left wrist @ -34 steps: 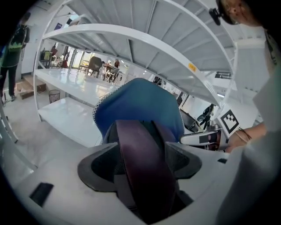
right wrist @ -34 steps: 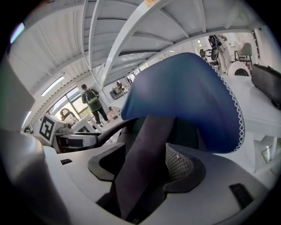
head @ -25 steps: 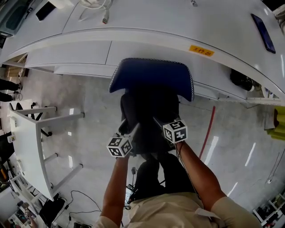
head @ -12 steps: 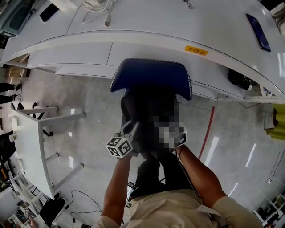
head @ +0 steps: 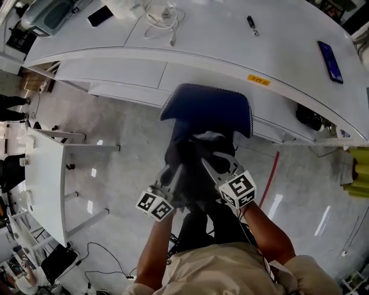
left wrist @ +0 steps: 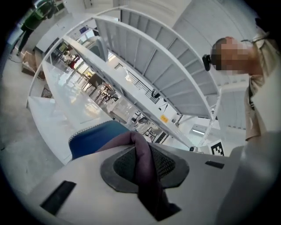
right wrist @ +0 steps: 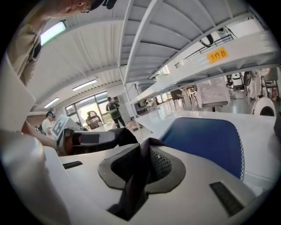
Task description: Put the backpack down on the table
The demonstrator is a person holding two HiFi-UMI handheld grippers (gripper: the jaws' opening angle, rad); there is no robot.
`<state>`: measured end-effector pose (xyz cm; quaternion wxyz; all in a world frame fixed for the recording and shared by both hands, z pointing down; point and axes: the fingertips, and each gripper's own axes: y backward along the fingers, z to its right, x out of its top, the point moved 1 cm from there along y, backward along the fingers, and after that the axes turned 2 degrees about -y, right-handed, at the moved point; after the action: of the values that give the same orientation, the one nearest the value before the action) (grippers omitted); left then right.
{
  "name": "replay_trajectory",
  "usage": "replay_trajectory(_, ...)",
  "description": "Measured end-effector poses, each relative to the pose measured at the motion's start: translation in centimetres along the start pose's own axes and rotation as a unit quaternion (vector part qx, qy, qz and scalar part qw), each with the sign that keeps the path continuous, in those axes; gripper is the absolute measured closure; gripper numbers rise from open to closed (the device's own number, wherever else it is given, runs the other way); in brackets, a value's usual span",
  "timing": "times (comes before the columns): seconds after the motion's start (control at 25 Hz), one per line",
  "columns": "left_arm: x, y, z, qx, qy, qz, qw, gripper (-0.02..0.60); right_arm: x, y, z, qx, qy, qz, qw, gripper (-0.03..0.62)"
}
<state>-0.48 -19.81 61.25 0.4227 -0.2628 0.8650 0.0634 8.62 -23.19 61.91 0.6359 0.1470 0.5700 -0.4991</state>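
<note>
In the head view a black backpack hangs above the blue chair, in front of the long white table. My left gripper grips it on its left side and my right gripper on its right. Both sets of jaws have just been closing. In the left gripper view a dark strap is pinched between the pads of the left gripper. In the right gripper view another dark strap is clamped in the right gripper, with the chair beyond.
On the table lie a dark phone, white cables, another black phone and a small dark item. An orange label marks its edge. A small white table stands at the left. A red cable runs across the floor.
Both grippers have closed on the backpack's straps and come up with it. The backpack now hangs higher over the chair. The head camera has tilted toward the table.
</note>
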Motion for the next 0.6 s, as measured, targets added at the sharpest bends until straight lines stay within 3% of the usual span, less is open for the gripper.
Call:
replay_trajectory(0.36,3.4,10.7,3.6,0.075,-0.024,0.052,0.9955,0.514,2.6,2.7,-10.6,0.079,0.050,-0.013,0.996,0.525)
replay_trajectory(0.6,6.8,17.7,4.8,0.130,-0.034,0.112,0.9846,0.514,6.0,1.6,-16.5,0.124,0.086,0.003,0.989,0.526)
